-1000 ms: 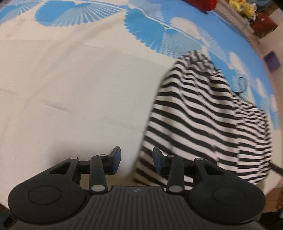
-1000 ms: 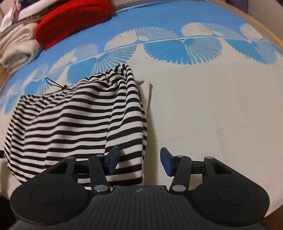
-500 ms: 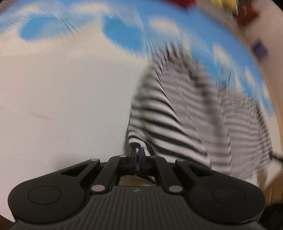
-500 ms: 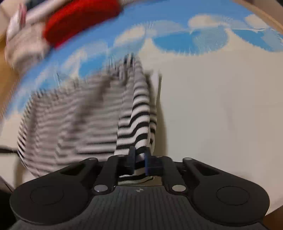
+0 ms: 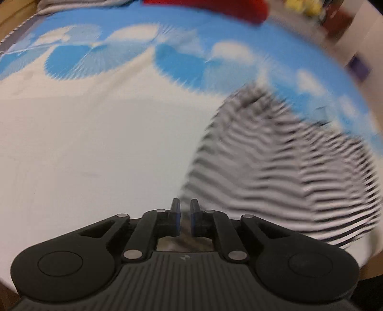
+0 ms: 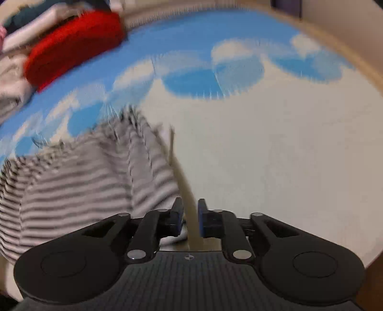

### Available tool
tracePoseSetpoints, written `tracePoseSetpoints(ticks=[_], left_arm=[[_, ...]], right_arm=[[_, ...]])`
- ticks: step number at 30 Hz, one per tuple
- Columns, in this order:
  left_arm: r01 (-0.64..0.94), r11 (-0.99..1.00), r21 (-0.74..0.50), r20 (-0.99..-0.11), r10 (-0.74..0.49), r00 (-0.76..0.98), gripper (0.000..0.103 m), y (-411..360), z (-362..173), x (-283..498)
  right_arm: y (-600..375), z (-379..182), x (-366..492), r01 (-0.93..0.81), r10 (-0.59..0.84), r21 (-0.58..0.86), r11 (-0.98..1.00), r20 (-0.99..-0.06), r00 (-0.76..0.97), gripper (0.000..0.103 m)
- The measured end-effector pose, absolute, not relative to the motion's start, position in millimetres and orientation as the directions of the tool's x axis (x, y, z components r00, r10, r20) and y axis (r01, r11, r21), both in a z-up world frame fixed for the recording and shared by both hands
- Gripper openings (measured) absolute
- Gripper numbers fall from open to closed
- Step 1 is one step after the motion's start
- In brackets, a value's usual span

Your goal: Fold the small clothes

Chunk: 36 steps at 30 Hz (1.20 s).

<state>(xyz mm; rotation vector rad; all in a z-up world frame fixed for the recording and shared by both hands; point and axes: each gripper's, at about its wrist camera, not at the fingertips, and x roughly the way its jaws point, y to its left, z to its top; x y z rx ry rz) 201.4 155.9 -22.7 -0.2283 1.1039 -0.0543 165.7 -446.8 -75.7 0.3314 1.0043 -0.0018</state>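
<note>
A black-and-white striped garment point(image 5: 287, 167) lies on the cream and blue cloth point(image 5: 95, 143), blurred by motion. In the left wrist view it spreads to the right of my left gripper point(image 5: 184, 211), whose fingers stand a narrow gap apart at the garment's near edge. In the right wrist view the garment point(image 6: 83, 179) lies left of my right gripper point(image 6: 191, 215). Its fingers are also slightly apart, with the garment's near edge by the left finger. Whether cloth is still between either pair of fingers is unclear.
A red folded cloth point(image 6: 71, 45) and a pile of pale folded clothes point(image 6: 12, 71) lie at the far side. The red cloth also shows in the left wrist view point(image 5: 215, 7). The table's wooden edge point(image 6: 354, 59) curves along the right.
Both grippers closed on the garment's near edge half a second ago; now their fingers have parted a little and both views have pulled back and risen.
</note>
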Motion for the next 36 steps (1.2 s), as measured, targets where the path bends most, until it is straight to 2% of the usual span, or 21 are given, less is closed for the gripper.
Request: tracePoseSetpoints(ticks=[2, 7, 11, 16, 19, 22, 24, 26, 29, 31, 33, 36], left_arm=[[-0.009, 0.964, -0.268, -0.854, -0.233, 0.466, 0.01, 137.9, -19.2, 206.8], [0.139, 0.953, -0.27, -0.84, -0.304, 0.451, 0.012, 98.1, -20.9, 210.4], [0.174, 0.935, -0.309, -0.815, -0.355, 0.459, 0.012, 77.9, -23.9, 223.5], [0.17, 0.918, -0.359, -0.81, -0.397, 0.432, 0.021, 58.8, -35.7, 251.0], [0.158, 0.94, -0.301, -0.84, -0.34, 0.422, 0.021, 44.8, -50.9, 270.5], [0.061, 0.989, -0.138, -0.871, -0.15, 0.469, 0.026, 47.0, -64.1, 285.8], [-0.048, 0.993, -0.11, -0.878, -0.075, 0.472, 0.018, 60.8, -69.0, 293.7], [-0.109, 0.981, -0.157, -0.865, -0.084, 0.494, 0.017, 75.6, -65.9, 296.5], [-0.112, 0.973, -0.204, -0.876, -0.13, 0.464, 0.018, 87.5, -70.1, 299.6], [-0.107, 0.981, -0.164, -0.903, -0.105, 0.417, 0.018, 88.2, -77.0, 300.4], [-0.126, 0.983, -0.136, -0.881, -0.062, 0.469, 0.018, 91.1, -67.4, 297.8], [-0.139, 0.972, -0.191, -0.829, -0.085, 0.552, 0.021, 100.6, -48.8, 287.3]], right_arm=[[-444.2, -71.7, 167.2, 0.099, 0.226, 0.336, 0.937, -0.797, 0.561, 0.03], [-418.5, -87.9, 174.5, -0.058, 0.336, 0.348, 0.936, -0.828, 0.448, 0.035], [-399.5, -106.5, 175.6, -0.127, 0.244, 0.212, 0.969, -0.9, 0.361, 0.037], [-402.3, -98.4, 180.4, -0.107, 0.24, 0.215, 0.971, -0.879, 0.412, 0.037], [-402.3, -86.5, 182.1, -0.093, 0.227, 0.209, 0.974, -0.851, 0.474, 0.039], [-404.4, -79.6, 182.9, -0.07, 0.231, 0.228, 0.971, -0.824, 0.517, 0.045], [-404.6, -77.6, 182.8, -0.063, 0.228, 0.23, 0.971, -0.819, 0.527, 0.046], [-403.9, -79.3, 184.6, -0.063, 0.224, 0.224, 0.972, -0.825, 0.519, 0.046], [-401.0, -88.1, 186.2, -0.071, 0.189, 0.177, 0.982, -0.859, 0.475, 0.048], [-398.6, -100.6, 187.5, -0.069, 0.118, 0.099, 0.993, -0.904, 0.411, 0.048], [-399.6, -105.7, 188.0, -0.054, 0.08, 0.064, 0.997, -0.919, 0.386, 0.05], [-401.3, -94.5, 186.0, -0.037, 0.094, 0.087, 0.996, -0.893, 0.439, 0.05]])
